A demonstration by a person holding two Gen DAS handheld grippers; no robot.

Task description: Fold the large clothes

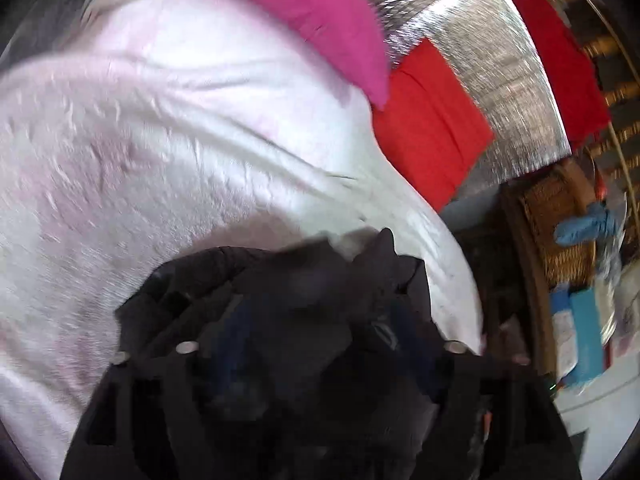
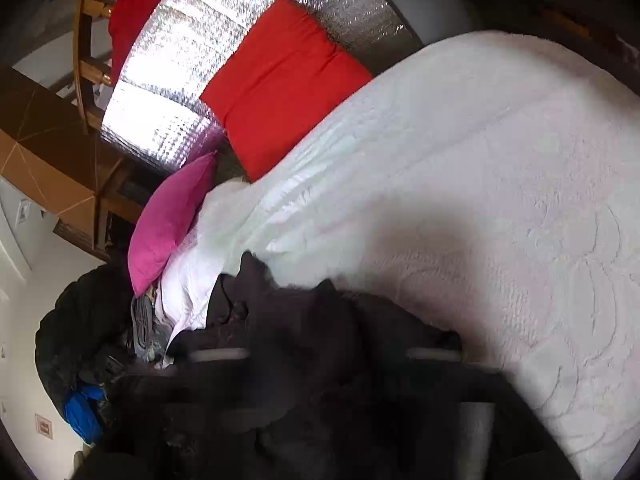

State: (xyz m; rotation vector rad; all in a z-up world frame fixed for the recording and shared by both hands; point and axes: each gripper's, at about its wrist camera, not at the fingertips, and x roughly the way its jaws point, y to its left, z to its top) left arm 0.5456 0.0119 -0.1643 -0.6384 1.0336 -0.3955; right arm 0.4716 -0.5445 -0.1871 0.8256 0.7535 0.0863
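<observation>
A dark, nearly black garment [image 1: 304, 320] fills the bottom of the left wrist view and bunches up between my left gripper's [image 1: 316, 300] fingers, which are shut on it. The same dark garment [image 2: 304, 340] fills the bottom of the right wrist view, and my right gripper [image 2: 320, 312] is shut on it too. Both grippers hold the cloth just above a white fluffy blanket [image 1: 160, 160] that covers the bed [image 2: 480, 200]. The fingertips are mostly hidden under dark cloth.
A pink cushion [image 1: 312, 12] and a red cushion [image 1: 428, 128] lie at the bed's head against a silver foil panel [image 1: 500, 80]. In the right wrist view, the pink cushion [image 2: 172, 224], red cushion [image 2: 280, 84], a dark pile [image 2: 80, 340]. A wicker basket [image 1: 560, 208] stands beside the bed.
</observation>
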